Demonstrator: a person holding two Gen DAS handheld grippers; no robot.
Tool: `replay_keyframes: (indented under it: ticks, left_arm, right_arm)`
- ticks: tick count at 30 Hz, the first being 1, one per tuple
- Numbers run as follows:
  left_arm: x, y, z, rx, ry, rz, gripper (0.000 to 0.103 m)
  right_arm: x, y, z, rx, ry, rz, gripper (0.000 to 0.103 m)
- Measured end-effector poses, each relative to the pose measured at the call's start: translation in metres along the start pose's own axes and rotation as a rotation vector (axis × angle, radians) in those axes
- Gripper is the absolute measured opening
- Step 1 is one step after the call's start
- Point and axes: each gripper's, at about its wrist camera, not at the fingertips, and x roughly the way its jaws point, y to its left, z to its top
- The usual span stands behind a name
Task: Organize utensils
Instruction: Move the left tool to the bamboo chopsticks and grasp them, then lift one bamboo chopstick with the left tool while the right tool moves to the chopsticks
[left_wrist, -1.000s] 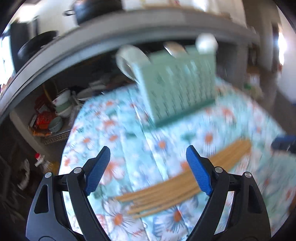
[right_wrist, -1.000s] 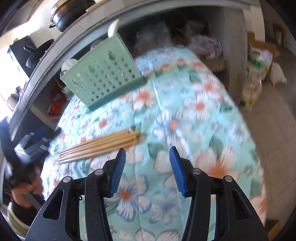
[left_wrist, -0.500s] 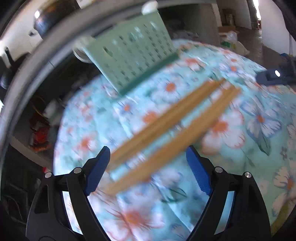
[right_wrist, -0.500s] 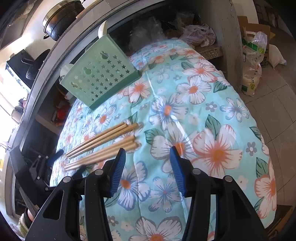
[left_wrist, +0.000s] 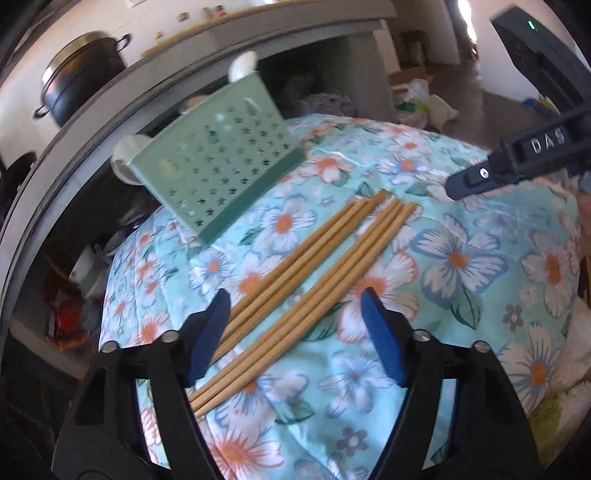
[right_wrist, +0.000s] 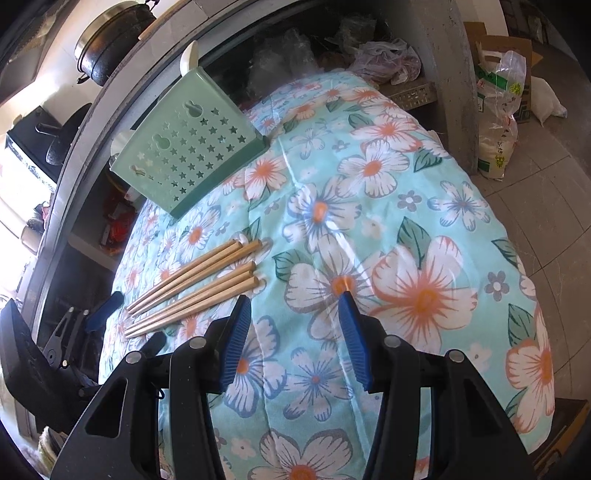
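L fingers closing round chopsticks, no contact

We have swung our left gripper over the chopsticks, whose thin ends now lie between its closing jaws; the pads touch nothing yet.

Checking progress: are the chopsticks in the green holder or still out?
Out. The chopsticks lie flat on the floral cloth, apart from the green holder.

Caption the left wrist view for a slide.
Left gripper closing around wooden chopsticks lying on a floral cloth, green holder beyond.
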Motion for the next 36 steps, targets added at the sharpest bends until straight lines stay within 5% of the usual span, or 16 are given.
replay_keyframes:
  ticks: [4, 9, 17, 22, 36]
  left_arm:
    - [0.015, -0.017, 0.001, 0.087, 0.034, -0.021, 0.038]
    - [0.024, -0.034, -0.004, 0.223, 0.033, 0.049, 0.016]
    - [0.003, -0.044, -0.008, 0.314, 0.04, 0.076, 0.008]
    - [-0.006, -0.03, -0.007, 0.159, 0.143, -0.103, 0.007]
    - [0.027, 0.008, 0.016, -0.202, 0.206, -0.382, 0.016]
  right_arm:
    - [0.004, -0.001, -0.001, -0.001, 0.015, -0.001, 0.048]
    - [0.006, -0.004, 0.0, 0.005, 0.019, 0.0, 0.048]
    - [0.007, -0.006, 0.002, 0.009, 0.018, 0.0, 0.048]
    - [0.005, -0.009, 0.003, 0.014, 0.012, -0.006, 0.048]
    - [0.005, -0.009, -0.001, 0.014, 0.021, -0.002, 0.048]
